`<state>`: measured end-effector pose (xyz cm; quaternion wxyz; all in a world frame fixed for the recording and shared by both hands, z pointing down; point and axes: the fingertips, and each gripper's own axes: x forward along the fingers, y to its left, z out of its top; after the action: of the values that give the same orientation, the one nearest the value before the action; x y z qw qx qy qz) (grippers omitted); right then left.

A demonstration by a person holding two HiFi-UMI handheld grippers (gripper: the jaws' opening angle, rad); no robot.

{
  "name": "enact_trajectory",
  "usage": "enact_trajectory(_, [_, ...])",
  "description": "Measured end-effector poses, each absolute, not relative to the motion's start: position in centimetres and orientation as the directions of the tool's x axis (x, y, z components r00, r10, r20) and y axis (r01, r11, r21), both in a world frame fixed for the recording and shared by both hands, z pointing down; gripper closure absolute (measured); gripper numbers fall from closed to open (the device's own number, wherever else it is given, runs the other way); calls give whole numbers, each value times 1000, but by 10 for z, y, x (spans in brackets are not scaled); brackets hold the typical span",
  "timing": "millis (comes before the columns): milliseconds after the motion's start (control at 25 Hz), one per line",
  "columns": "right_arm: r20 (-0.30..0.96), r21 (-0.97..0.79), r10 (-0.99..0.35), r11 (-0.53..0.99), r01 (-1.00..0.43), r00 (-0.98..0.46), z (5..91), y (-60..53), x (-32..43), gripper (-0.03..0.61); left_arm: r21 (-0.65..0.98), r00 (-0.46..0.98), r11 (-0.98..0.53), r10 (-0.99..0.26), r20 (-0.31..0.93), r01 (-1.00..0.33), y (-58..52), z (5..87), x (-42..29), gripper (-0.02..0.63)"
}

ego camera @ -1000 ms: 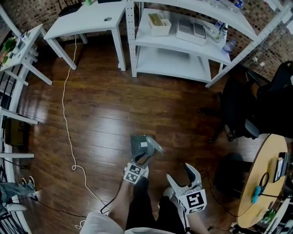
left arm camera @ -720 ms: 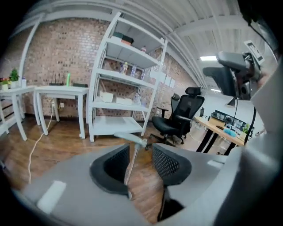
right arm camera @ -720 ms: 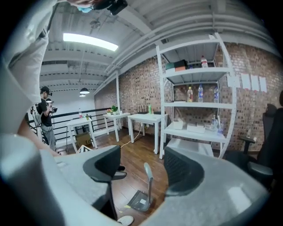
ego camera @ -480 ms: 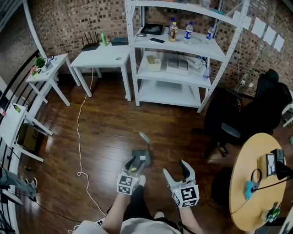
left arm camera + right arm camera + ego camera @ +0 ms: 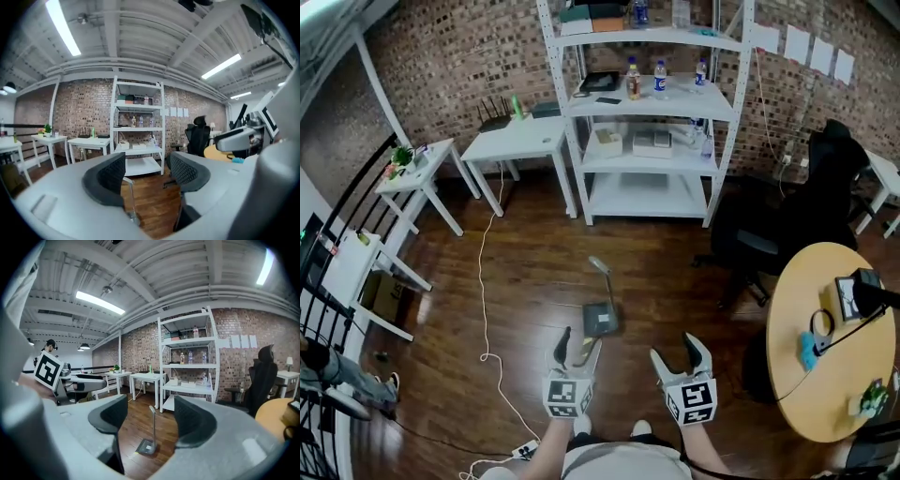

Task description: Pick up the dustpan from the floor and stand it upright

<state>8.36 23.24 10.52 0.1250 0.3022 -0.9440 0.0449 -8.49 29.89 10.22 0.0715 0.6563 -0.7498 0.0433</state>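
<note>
The grey dustpan stands upright on the dark wood floor, its long handle pointing up. It stands free, with nothing touching it. My left gripper is raised just in front of it, its jaws opening and nothing pressed between the pads. In the left gripper view the thin handle shows low in the gap of the left gripper. My right gripper is open and empty to the right. In the right gripper view the dustpan shows between the jaws of the right gripper, well beyond them.
A white shelving unit with bottles and boxes stands at the brick wall, with white tables to its left. A black office chair and a round wooden table are on the right. A white cable trails across the floor.
The left gripper has let go of the dustpan handle, opened and lifted away. Both grippers and the head view have risen. The dustpan now stands upright alone.
</note>
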Motion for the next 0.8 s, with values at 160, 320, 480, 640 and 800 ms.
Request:
enact_trajectory(160, [197,21,-577,811,-585,-792,75,251,74,284,29,-107,109,-992,69,-994,320,64,-75,307])
enact_trajectory(320, [150,28,-556,829,-558,-818,55,266,43,284,-13,-146,146,-989,33,-989,350,43,-90,308])
enact_trajectory(480, [119,54,-518,855,-515,-847,36,287,5,284,-42,-191,190,-981,21,-981,384,36,-114,311])
enact_trajectory(640, [111,78,-498,867,-492,-860,28,302,-15,284,-32,-229,229,-973,3,-973,402,32,-135,314])
enact_trajectory(800, [106,73,-501,865,-496,-859,28,308,-25,284,-58,-245,246,-969,-18,-968,412,28,-150,314])
